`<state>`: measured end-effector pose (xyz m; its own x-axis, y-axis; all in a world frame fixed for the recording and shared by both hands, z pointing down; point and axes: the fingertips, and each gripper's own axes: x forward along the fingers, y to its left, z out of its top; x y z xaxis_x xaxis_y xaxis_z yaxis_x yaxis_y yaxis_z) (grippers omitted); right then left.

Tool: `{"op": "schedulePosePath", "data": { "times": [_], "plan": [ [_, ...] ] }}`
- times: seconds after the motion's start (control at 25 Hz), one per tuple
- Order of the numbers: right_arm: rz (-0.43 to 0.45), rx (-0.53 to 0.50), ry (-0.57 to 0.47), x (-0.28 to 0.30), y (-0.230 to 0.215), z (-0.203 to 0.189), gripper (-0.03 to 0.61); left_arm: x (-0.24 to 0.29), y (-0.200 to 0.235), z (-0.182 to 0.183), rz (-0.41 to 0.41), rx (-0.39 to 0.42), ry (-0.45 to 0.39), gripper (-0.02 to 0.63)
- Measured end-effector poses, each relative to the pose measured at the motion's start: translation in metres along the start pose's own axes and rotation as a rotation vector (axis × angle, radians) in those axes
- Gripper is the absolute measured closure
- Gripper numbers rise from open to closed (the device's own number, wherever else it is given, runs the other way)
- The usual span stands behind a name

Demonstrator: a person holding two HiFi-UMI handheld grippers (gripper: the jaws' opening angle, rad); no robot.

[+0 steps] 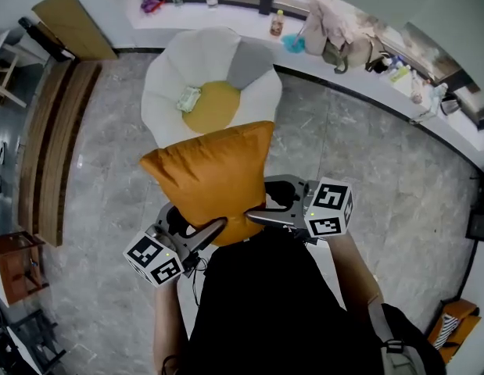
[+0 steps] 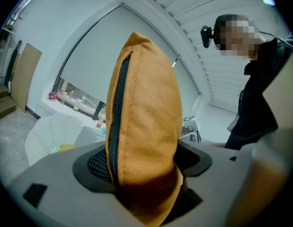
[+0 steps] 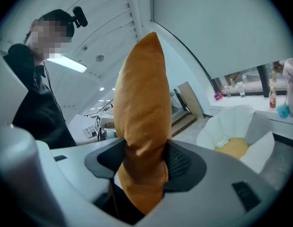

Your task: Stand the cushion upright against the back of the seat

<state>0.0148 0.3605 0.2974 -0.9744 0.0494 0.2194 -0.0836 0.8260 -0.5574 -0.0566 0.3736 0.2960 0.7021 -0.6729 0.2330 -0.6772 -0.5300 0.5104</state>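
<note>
I hold an orange cushion in the air over the grey floor, just short of a white petal-shaped seat with a round yellow pad. My left gripper is shut on the cushion's lower left corner, and my right gripper is shut on its lower right edge. In the left gripper view the cushion stands on edge between the pads, zip side facing the camera, with the left gripper pinching it. The right gripper view shows the cushion squeezed in the right gripper, the seat beyond.
A small greenish packet lies on the seat beside the yellow pad. A window ledge behind carries bottles and a heap of clothes and bags. A wooden bench and a leaning board stand at the left.
</note>
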Motion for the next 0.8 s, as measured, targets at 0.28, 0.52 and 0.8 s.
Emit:
{"op": "schedulePosePath", "data": {
  "times": [0.28, 0.52, 0.8],
  "plan": [
    [-0.049, 0.051, 0.026, -0.022, -0.019, -0.022, 0.308, 0.027, -0.005, -0.024, 0.007, -0.060, 0.058, 0.227],
    [-0.090, 0.070, 0.046, -0.038, -0.043, -0.029, 0.308, 0.054, -0.003, -0.031, 0.049, -0.066, 0.115, 0.227],
    [-0.104, 0.082, 0.075, -0.062, -0.066, -0.040, 0.319, 0.086, -0.006, -0.044, 0.080, -0.094, 0.156, 0.227]
  ]
}}
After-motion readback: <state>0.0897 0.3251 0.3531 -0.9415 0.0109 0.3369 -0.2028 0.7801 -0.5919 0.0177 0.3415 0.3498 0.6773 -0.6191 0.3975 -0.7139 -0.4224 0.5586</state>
